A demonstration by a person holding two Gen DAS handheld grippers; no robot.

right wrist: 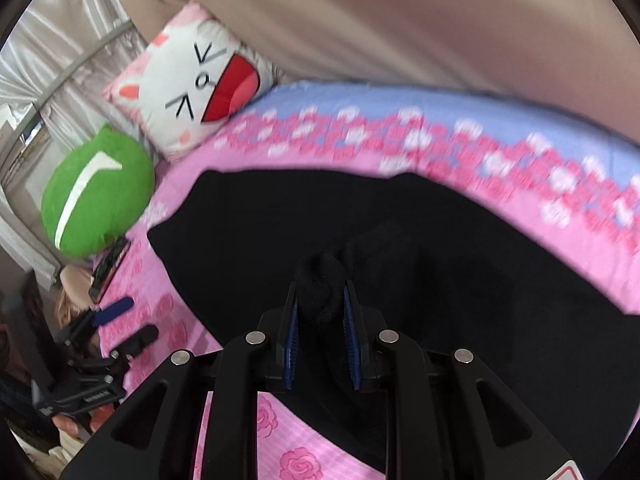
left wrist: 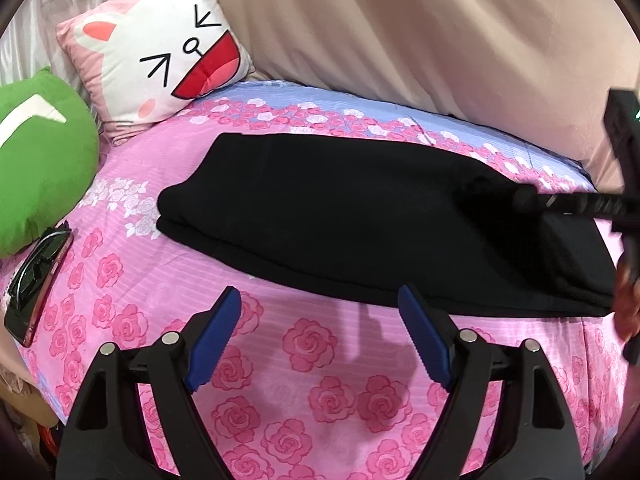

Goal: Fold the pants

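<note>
Left wrist view: left gripper [left wrist: 320, 334] was spread wide, nothing between the pads, hovering over the pink rose bedsheet [left wrist: 312, 360] just near of the black pants [left wrist: 340, 216], which lay folded mid-bed. Cat pillow [left wrist: 160, 52] far left. Right wrist view: right gripper [right wrist: 320, 316] was clamped on a bunched fold of the pants [right wrist: 440, 248].

Your left gripper [left wrist: 320, 332]: black plastic frame, two angled arms with triangular cut-outs, round silver pivot screws at the joints, ribbed blue pads [left wrist: 214, 340] on the fingers. Your right gripper [right wrist: 320, 336]: same black frame, same silver screws, blue ribbed pads, and a red-and-white label at its lower right corner. Your hand [left wrist: 628, 304] shows only as a blurred edge; no sleeve visible.
</note>
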